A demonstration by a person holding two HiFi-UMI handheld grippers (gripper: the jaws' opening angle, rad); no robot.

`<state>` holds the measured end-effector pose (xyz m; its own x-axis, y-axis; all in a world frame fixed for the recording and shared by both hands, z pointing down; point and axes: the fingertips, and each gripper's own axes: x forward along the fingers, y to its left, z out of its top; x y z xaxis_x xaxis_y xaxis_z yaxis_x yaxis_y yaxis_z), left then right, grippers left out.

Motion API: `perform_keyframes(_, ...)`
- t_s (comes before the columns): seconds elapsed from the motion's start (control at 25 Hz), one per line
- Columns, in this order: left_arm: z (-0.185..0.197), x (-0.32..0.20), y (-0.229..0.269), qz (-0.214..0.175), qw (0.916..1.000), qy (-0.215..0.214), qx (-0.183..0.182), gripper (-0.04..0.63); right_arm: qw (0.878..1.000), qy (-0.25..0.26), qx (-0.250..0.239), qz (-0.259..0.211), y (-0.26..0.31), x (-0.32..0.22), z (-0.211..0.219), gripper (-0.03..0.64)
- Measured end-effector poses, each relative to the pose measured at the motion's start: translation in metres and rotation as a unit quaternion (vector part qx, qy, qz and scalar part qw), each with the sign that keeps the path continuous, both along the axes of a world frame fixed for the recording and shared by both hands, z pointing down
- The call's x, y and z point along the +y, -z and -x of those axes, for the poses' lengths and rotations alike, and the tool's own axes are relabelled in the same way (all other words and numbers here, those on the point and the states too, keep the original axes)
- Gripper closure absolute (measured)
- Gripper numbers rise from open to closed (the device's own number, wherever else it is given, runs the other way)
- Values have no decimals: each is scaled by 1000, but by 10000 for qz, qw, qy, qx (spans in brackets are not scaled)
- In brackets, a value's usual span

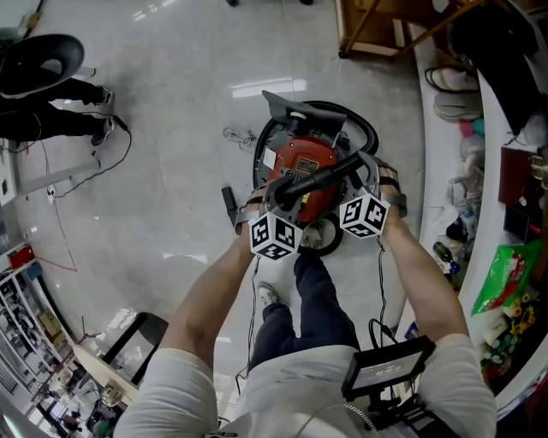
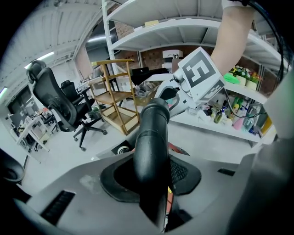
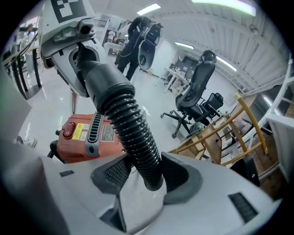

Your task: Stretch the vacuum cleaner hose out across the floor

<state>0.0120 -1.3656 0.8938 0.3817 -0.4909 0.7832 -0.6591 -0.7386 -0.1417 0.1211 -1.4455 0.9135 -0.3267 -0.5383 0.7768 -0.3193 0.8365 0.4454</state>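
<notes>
A red vacuum cleaner [image 1: 300,162] sits on the pale floor just ahead of my feet, with its black hose [image 1: 360,128] coiled round the body. The hose's smooth rigid end [image 1: 318,180] lies slanted above the machine. My left gripper [image 1: 284,197] grips that smooth end [image 2: 150,147], which fills the gap between the pads of the left gripper [image 2: 151,186]. My right gripper [image 1: 353,178] stands wide on the ribbed part [image 3: 133,133]; the hose runs loosely between the pads of the right gripper [image 3: 148,178]. The red body [image 3: 87,135] shows behind.
A person [image 1: 51,120] stands at the upper left beside a black office chair [image 1: 38,60]. Thin cables [image 1: 77,180] trail over the floor there. A wooden rack [image 1: 368,26] stands at the top, and white shelving [image 1: 479,171] full of goods lines the right. My shoe [image 1: 269,295] is below the vacuum.
</notes>
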Motion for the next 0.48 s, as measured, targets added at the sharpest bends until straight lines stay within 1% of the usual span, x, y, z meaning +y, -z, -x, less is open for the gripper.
perform_keyframes(0.24, 26, -4, 23, -187, 9987, 482, 17, 472, 9977, 516, -42, -448, 33, -18, 33, 419)
perform_keyframes(0.48, 62, 3, 48, -359, 9934, 1087, 1, 472, 9902, 1072, -154, -879, 69, -25, 81, 420)
